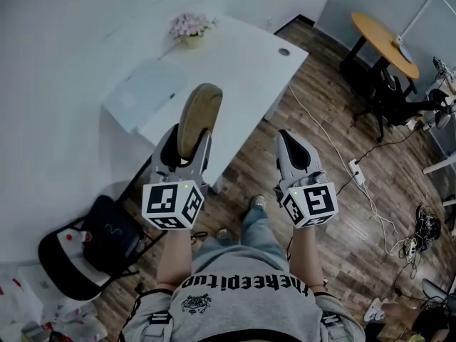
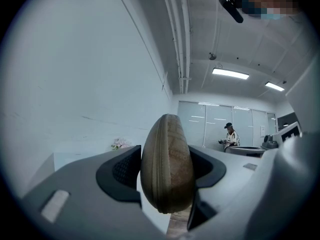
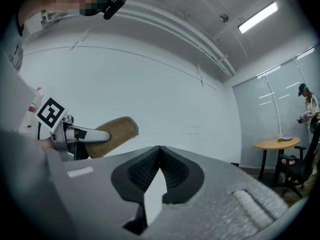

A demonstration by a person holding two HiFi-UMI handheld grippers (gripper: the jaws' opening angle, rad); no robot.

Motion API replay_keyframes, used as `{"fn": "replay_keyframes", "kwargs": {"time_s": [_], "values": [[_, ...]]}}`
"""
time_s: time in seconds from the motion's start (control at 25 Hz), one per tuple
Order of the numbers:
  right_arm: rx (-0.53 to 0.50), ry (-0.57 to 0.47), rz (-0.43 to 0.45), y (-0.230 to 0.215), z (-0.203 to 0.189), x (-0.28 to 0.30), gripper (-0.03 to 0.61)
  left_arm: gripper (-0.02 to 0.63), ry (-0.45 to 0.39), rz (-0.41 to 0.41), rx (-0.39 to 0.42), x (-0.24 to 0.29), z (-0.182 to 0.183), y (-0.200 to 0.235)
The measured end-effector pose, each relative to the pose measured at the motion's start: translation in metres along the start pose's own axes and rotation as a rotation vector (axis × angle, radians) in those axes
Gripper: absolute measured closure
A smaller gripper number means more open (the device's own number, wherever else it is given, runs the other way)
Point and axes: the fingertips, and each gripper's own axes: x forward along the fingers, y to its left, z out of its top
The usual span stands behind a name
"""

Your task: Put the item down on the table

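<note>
The tan oval case [image 1: 198, 116] stands on edge in the left tool [image 1: 188, 144], pinched between both jaws, with its far end sticking out past their tips. It's held up in the air, off the white tabletop [image 1: 242, 55] that lies just ahead of that tool. The right tool [image 1: 291, 142] is level with it on the right, jaws pressed together on nothing. Farther ahead of the left tool lie a pale blue sheet [image 1: 146, 91] and a small pot of pink flowers [image 1: 191, 27].

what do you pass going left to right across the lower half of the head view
chair → left gripper clamping the tan case → right gripper → white power strip on the floor
</note>
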Motion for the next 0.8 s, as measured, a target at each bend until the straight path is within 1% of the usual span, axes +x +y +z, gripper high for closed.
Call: {"fn": "replay_keyframes", "kwargs": {"time_s": [0.28, 0.8], "values": [[0.007, 0.008, 0.030, -0.022, -0.003, 0.025, 0.578, 0.331, -0.003, 0.023, 0.009, 0.032, 0.001, -0.001], [0.017, -0.001, 0.095, -0.089, -0.003, 0.073, 0.578, 0.331, -0.013, 0.071, 0.015, 0.104, 0.001, -0.019]]}}
